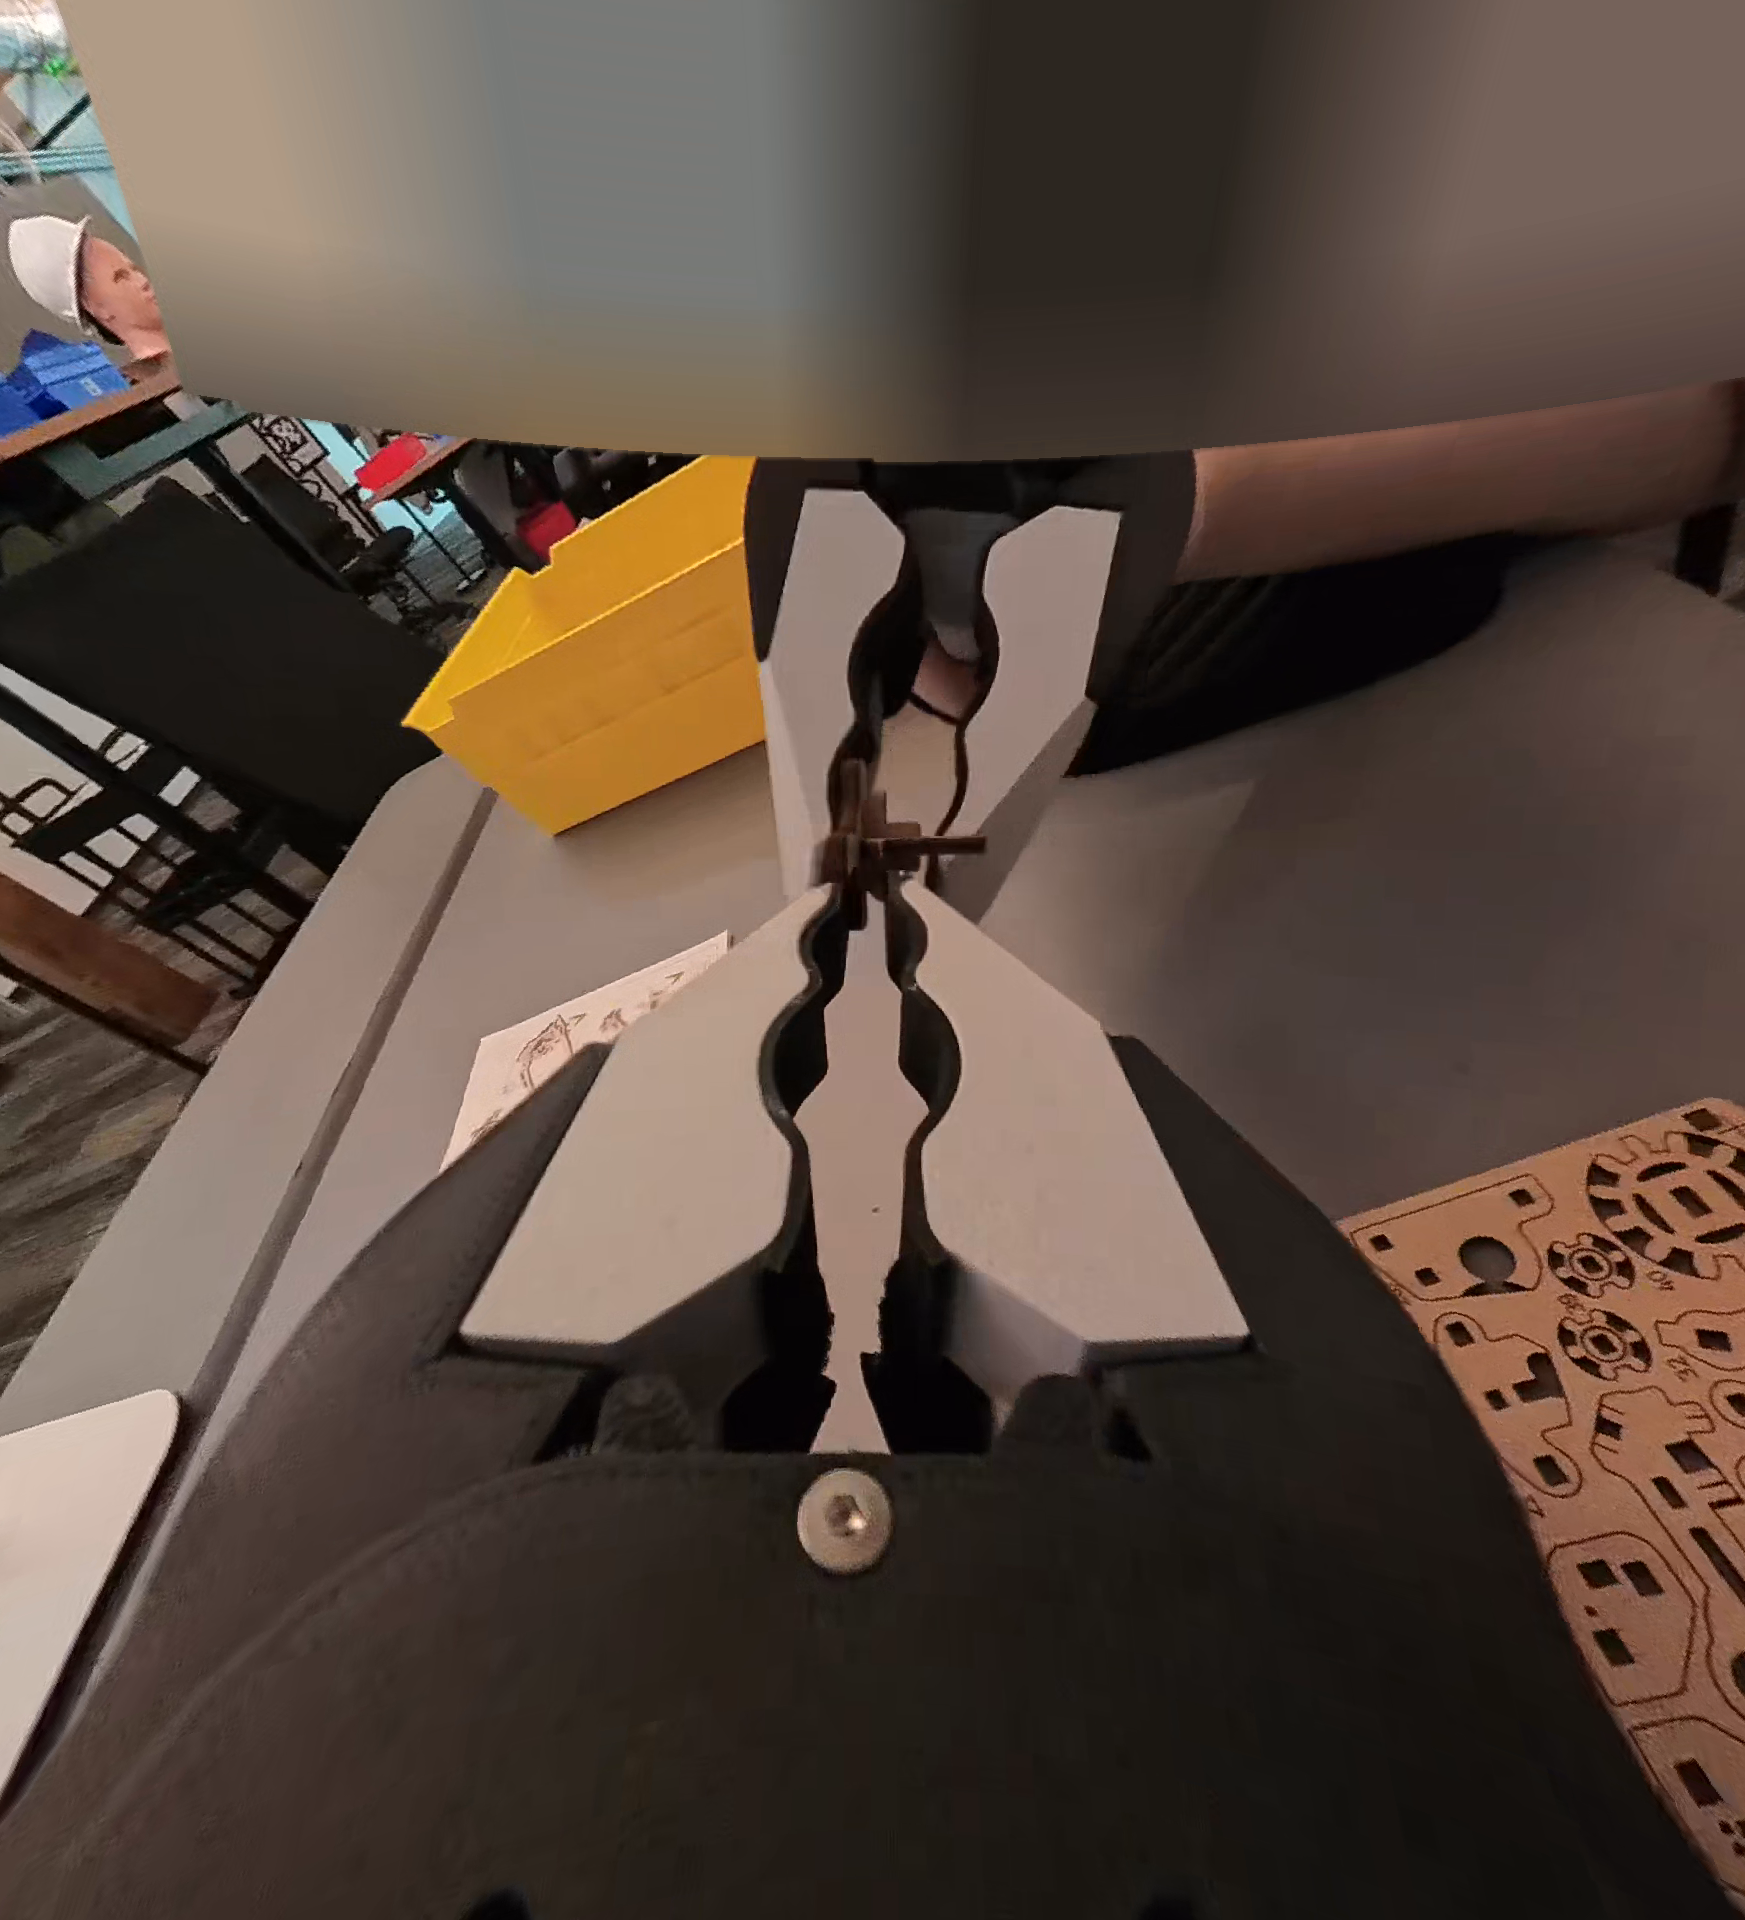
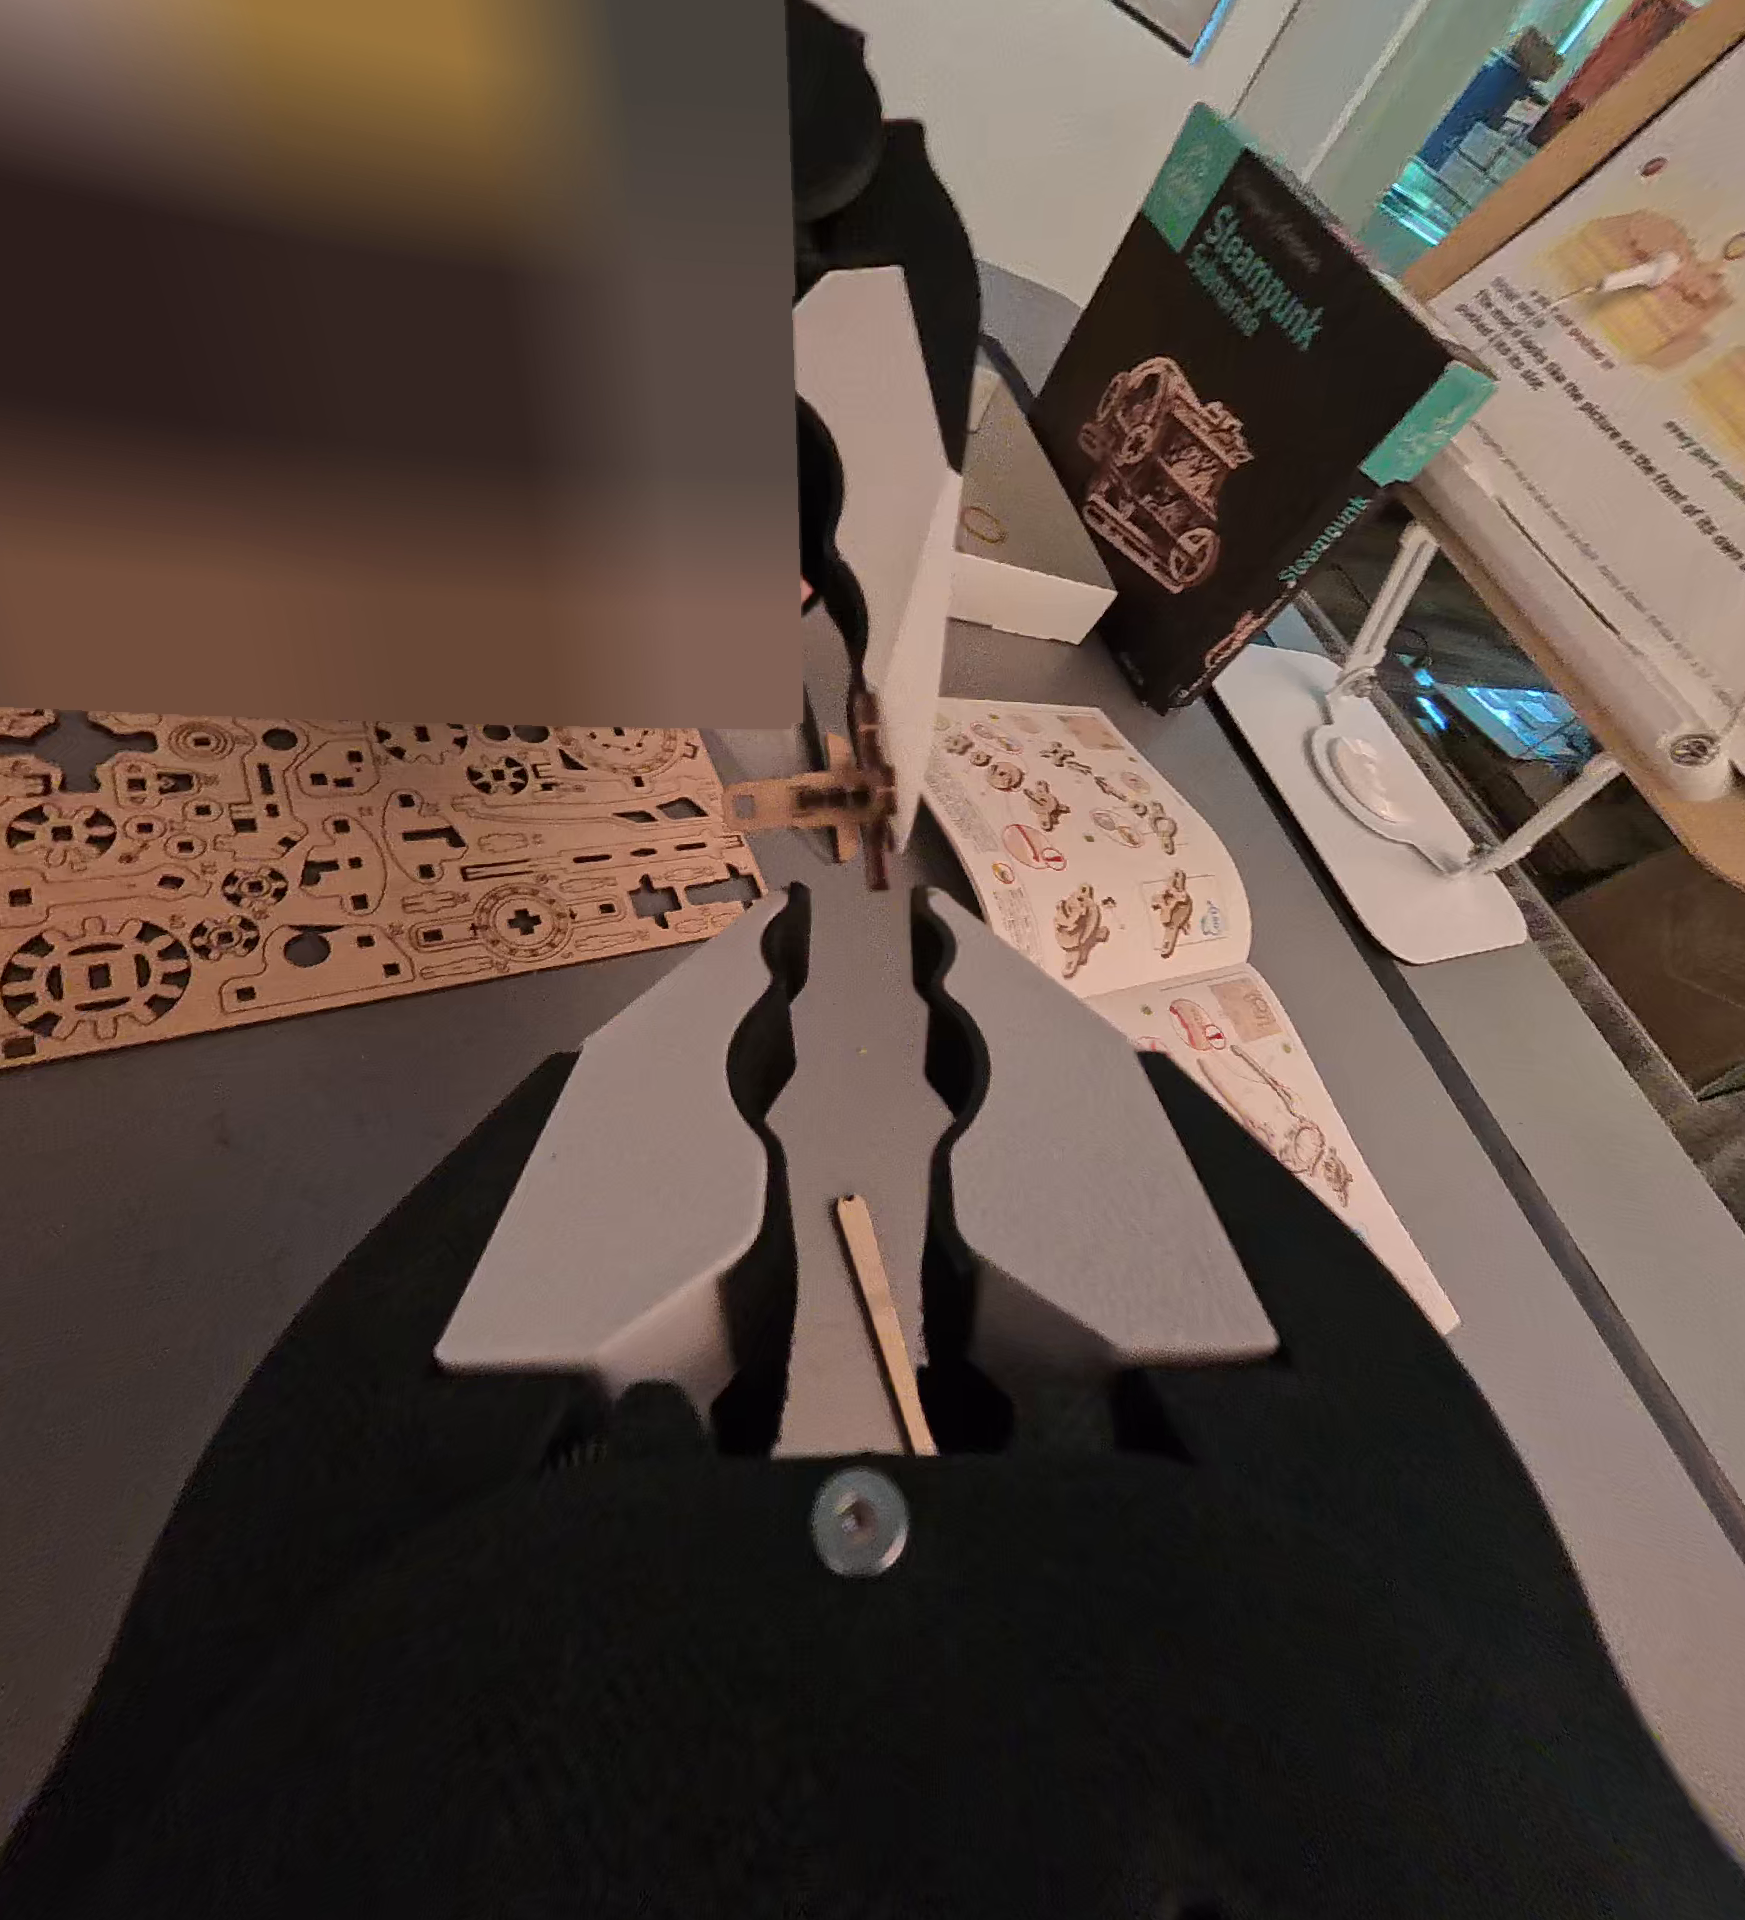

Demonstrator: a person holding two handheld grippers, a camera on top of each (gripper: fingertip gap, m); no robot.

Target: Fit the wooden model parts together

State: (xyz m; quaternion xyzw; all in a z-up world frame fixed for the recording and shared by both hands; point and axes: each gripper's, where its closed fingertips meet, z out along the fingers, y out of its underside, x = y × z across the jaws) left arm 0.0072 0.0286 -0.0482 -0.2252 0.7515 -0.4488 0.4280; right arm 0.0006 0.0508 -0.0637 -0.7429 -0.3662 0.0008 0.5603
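Thin wooden strip, then upright model box.

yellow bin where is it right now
In the left wrist view the yellow bin sits on the grey table at upper left of centre, near the table's left edge, just left of the far tongs and beyond the instruction sheet.

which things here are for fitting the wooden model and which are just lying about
In use: small brown wooden part assembly, held in the left gripper; open right gripper; pale laser-cut plywood parts sheet; open paper instruction booklet.
Lying about: yellow plastic bin; black cardboard model box; white lamp base.
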